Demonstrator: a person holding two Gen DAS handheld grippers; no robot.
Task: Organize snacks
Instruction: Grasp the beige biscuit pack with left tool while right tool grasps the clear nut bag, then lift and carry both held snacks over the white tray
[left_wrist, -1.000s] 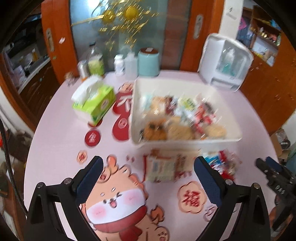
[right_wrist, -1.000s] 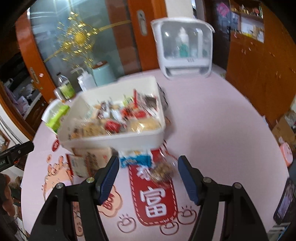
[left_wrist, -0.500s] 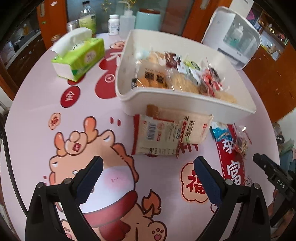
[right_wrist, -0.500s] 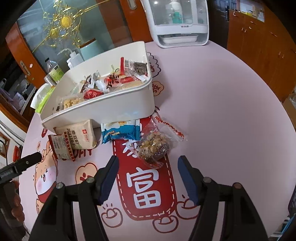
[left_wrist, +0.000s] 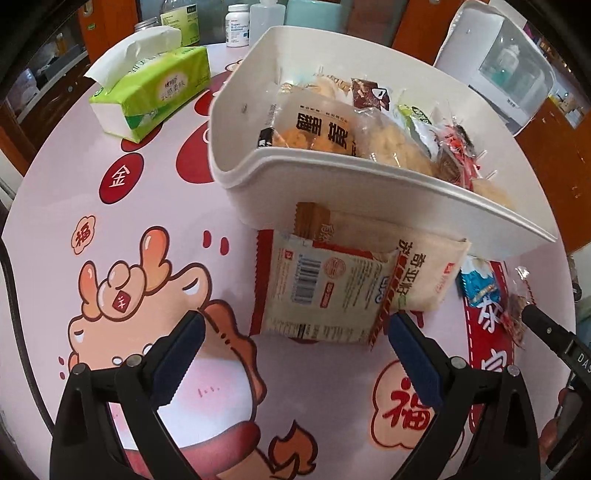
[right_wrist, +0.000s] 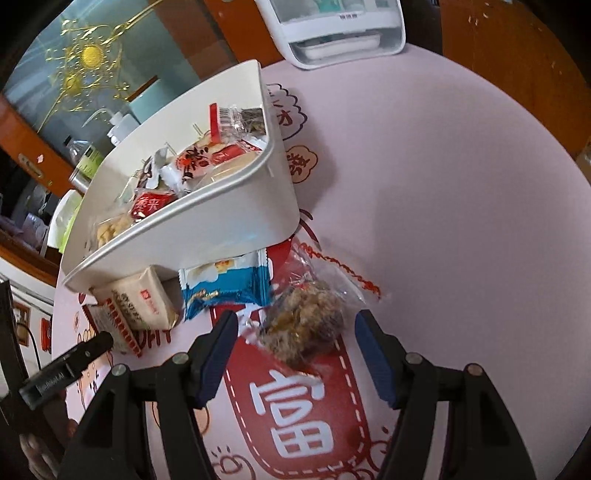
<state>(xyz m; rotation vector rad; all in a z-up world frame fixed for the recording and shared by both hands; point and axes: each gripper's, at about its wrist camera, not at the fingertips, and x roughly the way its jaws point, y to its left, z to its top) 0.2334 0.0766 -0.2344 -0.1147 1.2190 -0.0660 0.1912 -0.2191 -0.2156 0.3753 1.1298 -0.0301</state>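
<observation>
A white bin (left_wrist: 332, 192) full of snack packets sits on the pink table; it also shows in the right wrist view (right_wrist: 207, 236). In front of it lie a cream packet with a barcode (left_wrist: 321, 291), a beige packet (left_wrist: 428, 273) partly under it, a blue packet (right_wrist: 225, 284) and a clear bag of brown nut snack (right_wrist: 306, 325). My left gripper (left_wrist: 295, 339) is open, its fingertips just short of the barcode packet. My right gripper (right_wrist: 295, 336) is open, its jaws on either side of the nut bag.
A green tissue pack (left_wrist: 151, 85) lies left of the bin. Bottles and jars (left_wrist: 236, 22) stand behind it. A white dispenser box (right_wrist: 332, 29) stands at the table's far edge. Pink table surface (right_wrist: 461, 184) lies to the right of the bin.
Both grippers have moved down and forward toward the packets in front of the bin. The nut bag now lies between the right jaws. Both stay open.
</observation>
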